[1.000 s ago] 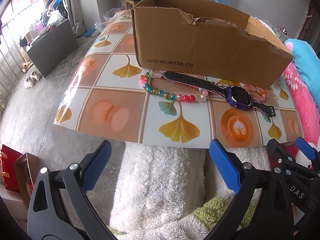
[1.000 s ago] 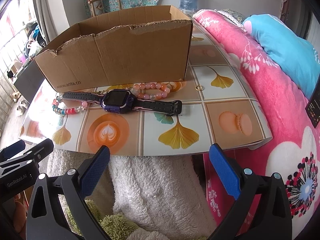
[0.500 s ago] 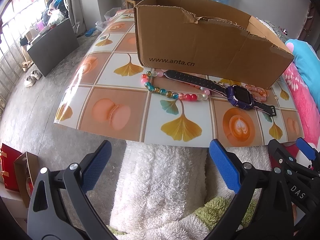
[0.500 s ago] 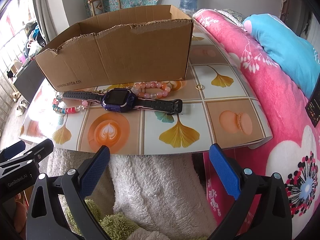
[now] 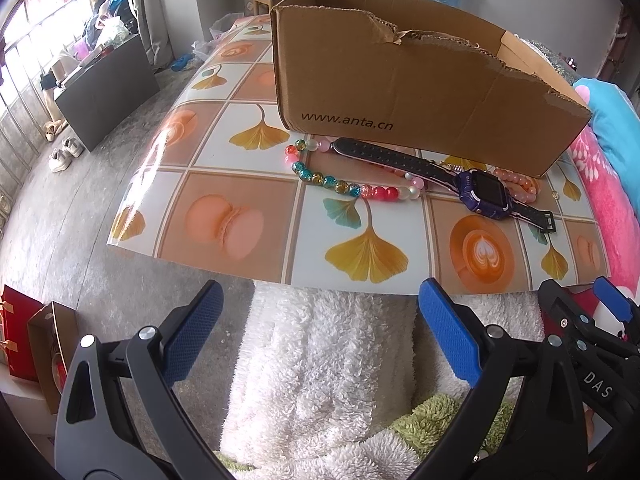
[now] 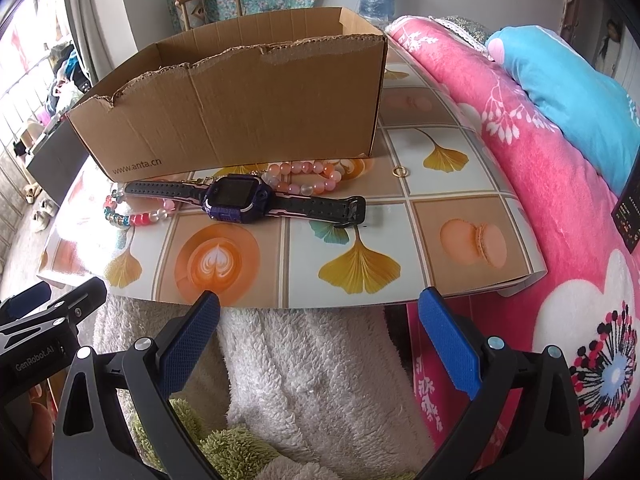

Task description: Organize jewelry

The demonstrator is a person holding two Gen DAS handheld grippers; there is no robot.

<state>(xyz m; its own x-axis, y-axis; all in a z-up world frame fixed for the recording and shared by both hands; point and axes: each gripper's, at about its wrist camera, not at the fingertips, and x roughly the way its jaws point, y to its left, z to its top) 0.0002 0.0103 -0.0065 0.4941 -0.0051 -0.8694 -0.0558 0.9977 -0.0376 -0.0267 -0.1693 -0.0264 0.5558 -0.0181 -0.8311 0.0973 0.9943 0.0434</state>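
Observation:
A purple smartwatch (image 5: 482, 194) (image 6: 239, 198) with a black strap lies on the patterned mat (image 5: 240, 224) (image 6: 460, 200) in front of an open cardboard box (image 5: 420, 96) (image 6: 240, 120). A multicoloured bead bracelet (image 5: 340, 186) (image 6: 132, 218) lies partly under the strap at the left. A pink-orange bead bracelet (image 5: 516, 182) (image 6: 308, 178) lies by the box. A small gold ring (image 6: 400, 171) sits right of it. My left gripper (image 5: 320, 312) and right gripper (image 6: 318, 312) are both open and empty, near the mat's front edge.
A white fluffy blanket (image 5: 340, 360) (image 6: 312, 372) lies under the mat's front edge. A pink floral quilt (image 6: 540, 160) and a blue pillow (image 6: 560, 80) lie at the right. The floor drops off left of the mat, with a dark cabinet (image 5: 104, 88) there.
Both grippers have moved slightly forward toward the mat; the box and jewelry appear a little closer. Nothing on the mat has moved.

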